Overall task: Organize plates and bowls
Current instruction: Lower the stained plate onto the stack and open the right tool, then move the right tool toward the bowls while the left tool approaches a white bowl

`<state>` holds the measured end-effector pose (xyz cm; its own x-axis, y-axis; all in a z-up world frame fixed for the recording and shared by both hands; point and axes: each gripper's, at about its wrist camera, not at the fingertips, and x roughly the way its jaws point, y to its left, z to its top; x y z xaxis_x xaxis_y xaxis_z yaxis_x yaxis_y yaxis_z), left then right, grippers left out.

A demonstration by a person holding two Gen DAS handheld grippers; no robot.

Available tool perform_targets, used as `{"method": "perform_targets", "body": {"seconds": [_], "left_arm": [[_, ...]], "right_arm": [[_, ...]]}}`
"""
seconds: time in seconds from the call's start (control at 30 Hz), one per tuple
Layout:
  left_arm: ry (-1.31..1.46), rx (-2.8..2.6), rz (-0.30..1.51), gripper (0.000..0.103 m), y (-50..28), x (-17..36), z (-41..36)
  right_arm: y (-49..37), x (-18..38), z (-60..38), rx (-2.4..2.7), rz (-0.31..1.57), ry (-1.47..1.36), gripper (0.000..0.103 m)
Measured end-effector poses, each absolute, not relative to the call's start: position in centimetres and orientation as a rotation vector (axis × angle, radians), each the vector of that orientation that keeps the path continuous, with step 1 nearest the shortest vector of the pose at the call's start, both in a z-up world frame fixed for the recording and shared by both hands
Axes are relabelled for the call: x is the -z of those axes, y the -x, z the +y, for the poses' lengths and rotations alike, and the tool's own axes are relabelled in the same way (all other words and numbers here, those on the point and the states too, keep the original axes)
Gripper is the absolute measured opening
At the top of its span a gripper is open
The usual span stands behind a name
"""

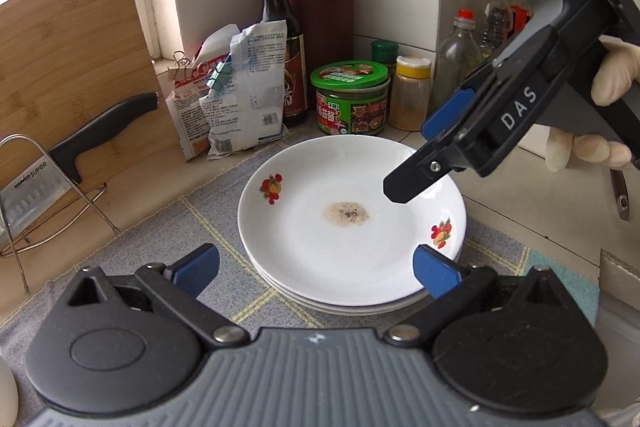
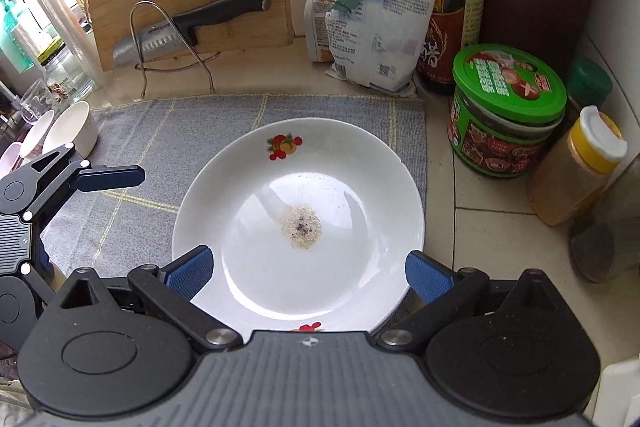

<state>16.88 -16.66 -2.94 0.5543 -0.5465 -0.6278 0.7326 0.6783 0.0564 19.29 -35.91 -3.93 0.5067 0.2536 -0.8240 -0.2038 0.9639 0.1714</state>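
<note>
Both hand-held grippers hovering, jaws wide, nothing gripped.

Left hand-held gripper is facing the stack of white round ceramic plates with fruit motifs, seemingly squared up on the grey checked cloth; right hand-held gripper is hanging over it. Only the right view is showing white bowls waiting far left.

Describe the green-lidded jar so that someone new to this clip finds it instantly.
Start at the stack of white plates on the grey cloth. Just beyond the cloth stands a row of condiments against the wall; the jar sits between the tall dark sauce bottle and the yellow-capped spice shaker. It alone is squat, with a wide green lid.
</note>
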Motion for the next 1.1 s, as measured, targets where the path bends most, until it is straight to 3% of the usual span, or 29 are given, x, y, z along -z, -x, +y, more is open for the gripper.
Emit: {"method": "perform_targets", "body": {"seconds": [0.6,1.1], "left_arm": [[-0.274,0.504,0.630,0.102,-13.4,2.6,-12.7],[-0.165,0.321,0.669,0.102,-9.8,2.4,-2.9]], "right_arm": [[-16.5,3.2,-30.0,-0.355,0.807,0.190,0.103],[-13.1,5.2,-24.0,-0.450,0.761,0.204,0.103]]}}
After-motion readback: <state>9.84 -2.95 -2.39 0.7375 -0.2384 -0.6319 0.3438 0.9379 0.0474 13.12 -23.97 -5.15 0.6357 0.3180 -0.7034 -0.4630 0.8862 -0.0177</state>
